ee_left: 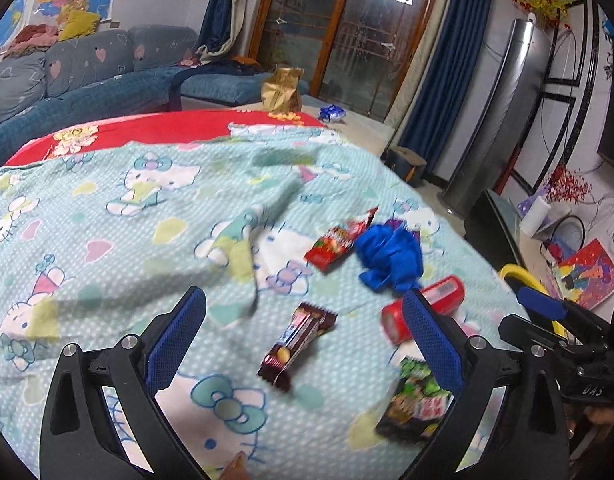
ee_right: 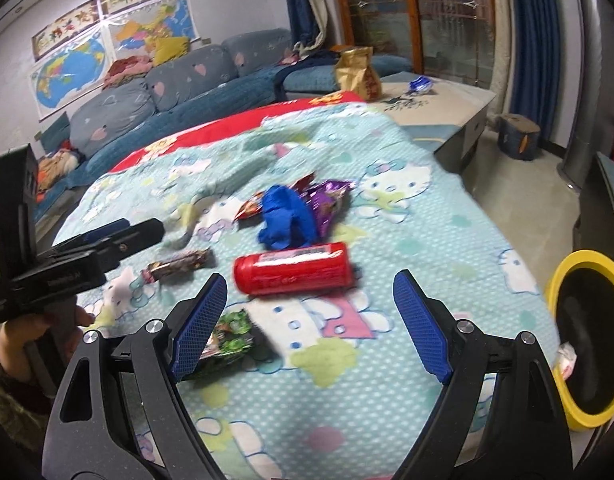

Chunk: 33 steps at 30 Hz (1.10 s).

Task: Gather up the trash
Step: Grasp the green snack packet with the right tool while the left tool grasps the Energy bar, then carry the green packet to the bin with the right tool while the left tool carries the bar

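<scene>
**A:** On the patterned blanket [ee_right: 387, 392], working left to right: your left gripper [ee_left: 303, 336] stands wide and empty, with the brown candy-bar wrapper [ee_left: 297, 346] between its fingers. Close crooked and it'll skid off.

**B:** And the red can [ee_right: 291, 267]?

**A:** At twelve o'clock from your right gripper [ee_right: 309, 320], which is also spread wide, holding nothing. It lies on its side; nudge it and it rolls. The green packet [ee_right: 227, 340] sits under your left finger, so you could snag it. The yellow bin [ee_right: 587, 344] waits at three o'clock, off the blanket's edge.
</scene>
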Each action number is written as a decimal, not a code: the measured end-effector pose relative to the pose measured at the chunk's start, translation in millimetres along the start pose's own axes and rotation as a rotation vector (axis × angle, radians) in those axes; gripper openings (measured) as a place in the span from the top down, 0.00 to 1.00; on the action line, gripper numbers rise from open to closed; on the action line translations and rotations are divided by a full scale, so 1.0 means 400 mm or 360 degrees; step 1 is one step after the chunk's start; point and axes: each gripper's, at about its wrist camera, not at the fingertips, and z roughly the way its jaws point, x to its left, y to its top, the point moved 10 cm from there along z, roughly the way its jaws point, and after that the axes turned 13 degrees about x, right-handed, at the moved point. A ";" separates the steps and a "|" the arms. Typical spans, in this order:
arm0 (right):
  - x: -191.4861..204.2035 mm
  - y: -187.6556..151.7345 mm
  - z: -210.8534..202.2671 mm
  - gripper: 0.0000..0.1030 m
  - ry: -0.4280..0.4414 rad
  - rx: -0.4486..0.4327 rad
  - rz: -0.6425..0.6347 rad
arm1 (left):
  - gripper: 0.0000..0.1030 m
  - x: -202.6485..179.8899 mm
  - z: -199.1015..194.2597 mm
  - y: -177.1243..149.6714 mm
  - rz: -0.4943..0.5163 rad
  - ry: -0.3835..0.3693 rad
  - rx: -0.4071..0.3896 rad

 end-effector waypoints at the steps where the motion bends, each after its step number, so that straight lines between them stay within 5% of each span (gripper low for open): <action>1: 0.008 -0.006 0.008 0.25 0.0011 0.0016 0.0002 | 0.12 0.002 0.003 -0.008 0.0009 -0.0001 0.0015; 14: 0.093 -0.100 0.140 0.32 0.0137 0.0284 -0.0001 | 0.42 0.008 0.081 -0.076 0.0045 -0.0084 0.0205; 17: 0.103 -0.102 0.139 0.46 0.0175 0.0278 -0.0013 | 0.54 0.001 0.093 -0.087 0.0046 -0.0095 0.0228; 19: 0.111 -0.104 0.137 0.64 0.0211 0.0285 -0.0016 | 0.61 -0.005 0.098 -0.092 0.0054 -0.0099 0.0236; 24: 0.124 -0.108 0.121 0.79 0.0254 0.0272 -0.0028 | 0.82 -0.022 0.096 -0.097 0.0064 -0.0121 0.0238; 33: 0.128 -0.097 0.054 0.95 0.0279 0.0177 -0.0086 | 0.84 -0.058 0.058 -0.084 0.0072 -0.0174 0.0177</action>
